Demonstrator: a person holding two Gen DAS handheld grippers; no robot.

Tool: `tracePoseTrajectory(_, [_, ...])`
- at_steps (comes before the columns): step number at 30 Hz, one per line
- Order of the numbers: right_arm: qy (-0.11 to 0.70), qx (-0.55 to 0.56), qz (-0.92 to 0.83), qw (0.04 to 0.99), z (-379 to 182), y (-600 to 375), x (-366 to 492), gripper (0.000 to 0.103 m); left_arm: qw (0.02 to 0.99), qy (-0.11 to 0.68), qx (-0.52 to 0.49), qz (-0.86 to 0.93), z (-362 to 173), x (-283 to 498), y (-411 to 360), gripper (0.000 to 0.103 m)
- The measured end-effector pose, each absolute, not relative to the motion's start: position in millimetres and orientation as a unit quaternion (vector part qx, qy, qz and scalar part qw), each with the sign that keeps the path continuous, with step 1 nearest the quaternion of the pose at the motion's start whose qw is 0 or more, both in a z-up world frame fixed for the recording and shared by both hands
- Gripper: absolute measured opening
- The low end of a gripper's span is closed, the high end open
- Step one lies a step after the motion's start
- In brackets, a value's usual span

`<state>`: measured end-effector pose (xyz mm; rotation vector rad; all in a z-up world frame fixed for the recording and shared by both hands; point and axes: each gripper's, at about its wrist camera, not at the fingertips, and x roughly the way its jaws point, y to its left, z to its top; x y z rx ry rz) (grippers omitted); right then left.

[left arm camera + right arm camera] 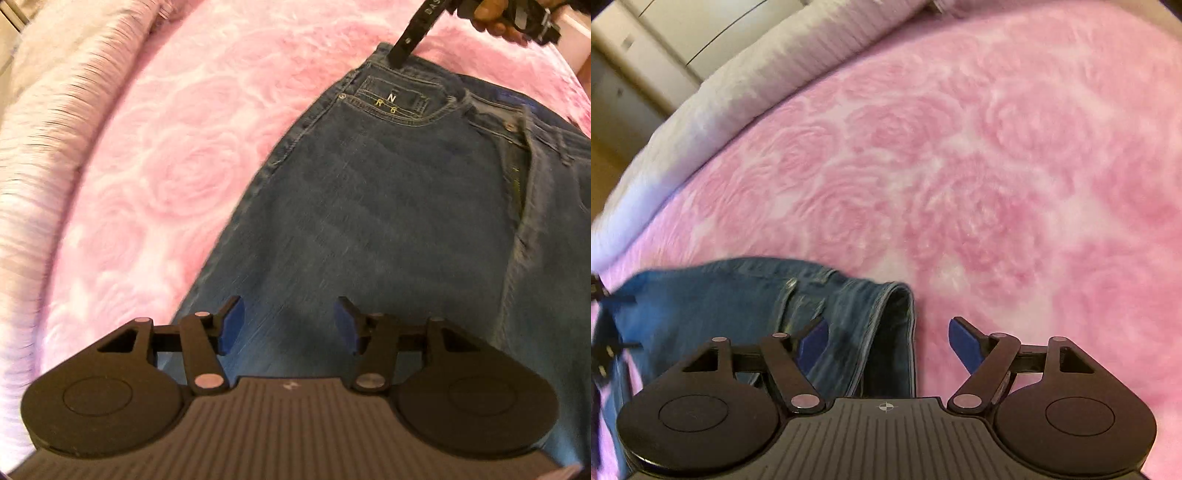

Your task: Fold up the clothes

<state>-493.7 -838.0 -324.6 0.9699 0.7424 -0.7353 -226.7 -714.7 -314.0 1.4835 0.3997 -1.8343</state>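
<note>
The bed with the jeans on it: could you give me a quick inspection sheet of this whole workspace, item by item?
Surface: pink rose-patterned blanket on a bed, pale ribbed edge along one side.
Job's things: blue jeans lying front up, waistband away from the left camera, fly open; not yet folded.
Clutter: nothing seen.
Grippers: left gripper open above a jeans leg, holding nothing; right gripper open at the waistband corner, one finger over denim, one over blanket. A hand holds the right one.
Cables: nothing seen.
Surroundings: cream cabinet beyond the bed.
</note>
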Motion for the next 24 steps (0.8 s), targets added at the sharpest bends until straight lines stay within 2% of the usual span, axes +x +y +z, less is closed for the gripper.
tracePoseTrajectory(1, [0.329, 0.461, -0.327, 0.757, -330, -840, -496, 0.044, 0.361, 0.161, 0.581, -0.712, -322, -233, -717, 0.049])
tracePoseTrajectory(2, [0.317, 0.476, -0.316, 0.757, -335, -842, -498, 0.028, 0.356, 0.167, 0.584, -0.71, -331, -239, -720, 0.049])
tracePoseTrajectory(3, [0.311, 0.487, -0.306, 0.757, -336, -845, -500, 0.018, 0.351, 0.172, 0.587, -0.709, -338, -246, -722, 0.049])
tracePoseTrajectory(4, [0.312, 0.491, -0.297, 0.757, -334, -849, -502, 0.013, 0.346, 0.177, 0.587, -0.71, -340, -253, -723, 0.049])
tracePoseTrajectory(11, [0.33, 0.411, -0.24, 0.815, -278, -925, -493, 0.01, 0.375, 0.171, 0.562, -0.717, -332, -291, -754, 0.048])
tracePoseTrajectory(17, [0.321, 0.355, -0.283, 0.831, -270, -1015, -475, 0.013, 0.456, 0.186, 0.514, -0.702, -313, -290, -805, 0.048])
tracePoseTrajectory(19, [0.332, 0.351, -0.297, 0.824, -277, -1023, -473, 0.026, 0.481, 0.201, 0.49, -0.699, -304, -286, -810, 0.049])
tracePoseTrajectory(20, [0.334, 0.34, -0.309, 0.823, -277, -1023, -472, 0.028, 0.487, 0.209, 0.483, -0.697, -301, -284, -803, 0.049])
tracePoseTrajectory(22, [0.323, 0.32, -0.321, 0.831, -270, -1010, -482, 0.038, 0.496, 0.224, 0.473, -0.693, -296, -279, -788, 0.049])
tracePoseTrajectory(24, [0.318, 0.325, -0.315, 0.833, -265, -986, -500, 0.042, 0.492, 0.233, 0.496, -0.677, -296, -270, -753, 0.05])
